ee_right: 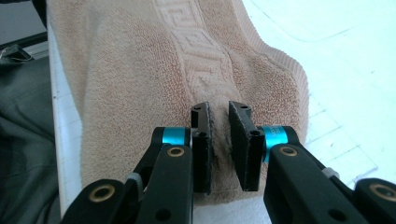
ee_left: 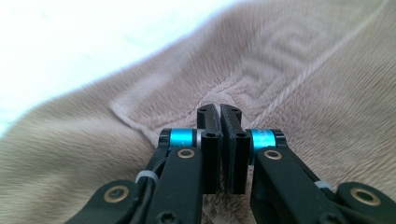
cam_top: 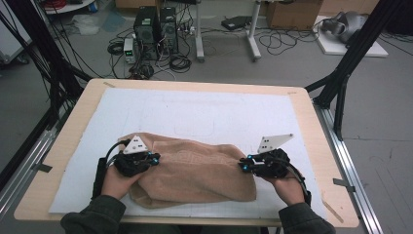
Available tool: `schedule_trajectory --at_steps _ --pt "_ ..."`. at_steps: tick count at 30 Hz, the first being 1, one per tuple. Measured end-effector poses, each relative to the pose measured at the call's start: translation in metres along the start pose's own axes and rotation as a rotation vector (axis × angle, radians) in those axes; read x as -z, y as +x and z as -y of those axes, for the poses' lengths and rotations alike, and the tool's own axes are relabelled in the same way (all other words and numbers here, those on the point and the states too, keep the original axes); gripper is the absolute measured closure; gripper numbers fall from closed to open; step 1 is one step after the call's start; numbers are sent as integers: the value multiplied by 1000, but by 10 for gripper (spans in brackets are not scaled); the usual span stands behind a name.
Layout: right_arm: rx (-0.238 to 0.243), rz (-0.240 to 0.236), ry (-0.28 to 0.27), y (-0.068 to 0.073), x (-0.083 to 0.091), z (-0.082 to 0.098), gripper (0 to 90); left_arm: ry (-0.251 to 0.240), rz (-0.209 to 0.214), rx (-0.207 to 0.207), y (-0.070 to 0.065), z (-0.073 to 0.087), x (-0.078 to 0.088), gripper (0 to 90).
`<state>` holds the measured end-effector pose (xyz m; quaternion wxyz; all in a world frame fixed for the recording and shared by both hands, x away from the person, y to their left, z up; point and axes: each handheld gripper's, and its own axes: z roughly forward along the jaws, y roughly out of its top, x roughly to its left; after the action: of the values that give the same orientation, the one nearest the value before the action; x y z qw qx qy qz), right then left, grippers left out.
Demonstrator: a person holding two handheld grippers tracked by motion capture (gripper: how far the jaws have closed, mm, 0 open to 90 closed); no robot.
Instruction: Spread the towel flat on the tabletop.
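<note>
A tan towel [cam_top: 195, 173] with a woven key-pattern band lies bunched on the white mat [cam_top: 195, 112], near the table's front edge. My left gripper [cam_top: 157, 159] is at the towel's left end. In the left gripper view its jaws [ee_left: 219, 109] are nearly together, and the creases in the towel [ee_left: 303, 70] run into the tips. My right gripper [cam_top: 242, 165] is at the right end. In the right gripper view its jaws [ee_right: 220, 108] stand a little apart with a ridge of towel [ee_right: 130, 70] pinched between the pads.
The wooden table [cam_top: 306, 114] carries the white mat, whose far half is bare. Black frame legs [cam_top: 341, 83] stand at the table's right and left. Computers and cables [cam_top: 156, 34] sit on the floor beyond. A dark sleeve [ee_right: 23, 140] lies beside the towel.
</note>
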<state>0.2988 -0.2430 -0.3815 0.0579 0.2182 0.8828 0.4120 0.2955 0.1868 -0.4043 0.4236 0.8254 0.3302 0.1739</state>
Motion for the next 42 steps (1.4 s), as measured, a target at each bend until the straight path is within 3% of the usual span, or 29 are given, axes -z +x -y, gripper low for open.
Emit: schedule_trajectory --at_steps 4,11,13,14,15,20,24,25,28,32,36,42 --pt "16 22 -17 0 5 -7 795 -60 -22 -13 2 -14 17 869" --pt "44 22 -17 -5 9 -24 785 -100 -47 -38 3 -28 26 870" --pt "21 -40 -21 -9 9 -24 729 -66 -38 -53 0 -25 21 870" --pt "-5 -106 -7 -14 5 -23 703 -42 -31 -58 -1 -22 18 870" --pt "-20 -136 18 -17 1 -21 698 -20 -23 -65 -2 -19 14 870" --pt "-43 -81 41 -21 -13 -13 586 33 12 -38 -2 2 -2 870" --pt "-19 45 96 -21 -30 -5 507 59 24 -27 0 10 -8 870" --pt "-32 52 102 -24 -33 -1 507 56 24 -27 0 9 -7 870" --pt "-83 -7 95 -30 -39 9 565 47 23 -25 1 9 -7 870" --pt "-43 -45 136 -21 -51 9 758 43 20 -30 -1 7 -7 870" --pt "-23 -36 151 -18 -52 4 837 24 17 -16 0 6 -2 870" --pt "-8 2 79 -17 -29 -11 843 -36 7 -13 2 -8 10 870"
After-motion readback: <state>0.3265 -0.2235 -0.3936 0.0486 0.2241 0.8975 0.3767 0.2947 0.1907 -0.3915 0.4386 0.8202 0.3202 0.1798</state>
